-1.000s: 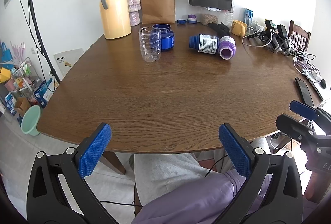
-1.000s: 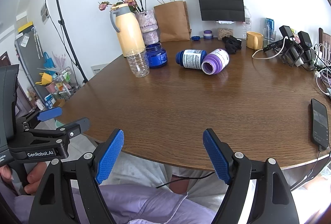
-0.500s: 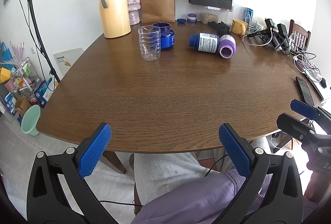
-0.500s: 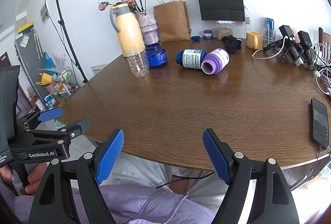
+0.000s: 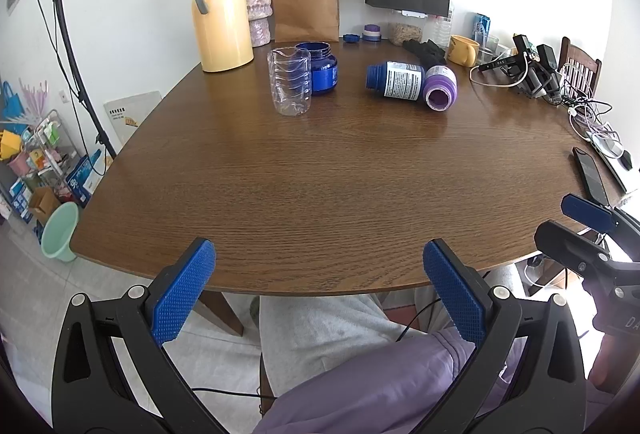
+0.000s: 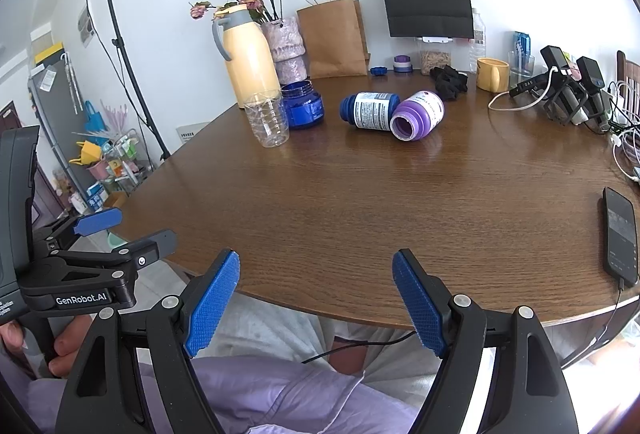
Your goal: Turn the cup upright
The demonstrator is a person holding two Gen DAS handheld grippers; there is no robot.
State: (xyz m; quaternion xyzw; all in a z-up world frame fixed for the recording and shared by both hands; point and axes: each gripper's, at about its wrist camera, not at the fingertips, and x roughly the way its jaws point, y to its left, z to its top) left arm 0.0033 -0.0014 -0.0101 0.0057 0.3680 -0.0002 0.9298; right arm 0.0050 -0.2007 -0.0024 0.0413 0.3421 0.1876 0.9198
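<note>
item, left to right. left gripper [image 5: 318,290]: held low at the near table edge, above the person's lap, pointing toward 12 o'clock; blue-padded fingers [image 5: 182,294] spread wide, grasping nothing. yellow thermos [image 5: 220,13]: upright, at 11 o'clock on the wooden table [image 5: 340,173], flowers behind it. clear plastic cup [image 5: 290,81]: standing with its mouth up, at 12 o'clock from the left gripper and well apart from it, just in front of the open blue jar [image 5: 318,67]. blue bottle [image 5: 396,79] and purple bottle [image 5: 440,88]: both lying on their sides, touching, at 1 o'clock. yellow mug [image 5: 464,49]: far edge. phone [image 6: 620,236]: flat, at 3 o'clock. right gripper [image 6: 316,294]: likewise low at the near edge, level, pointing toward 12 o'clock, fingers released and wide, empty, well apart from the cup.
</note>
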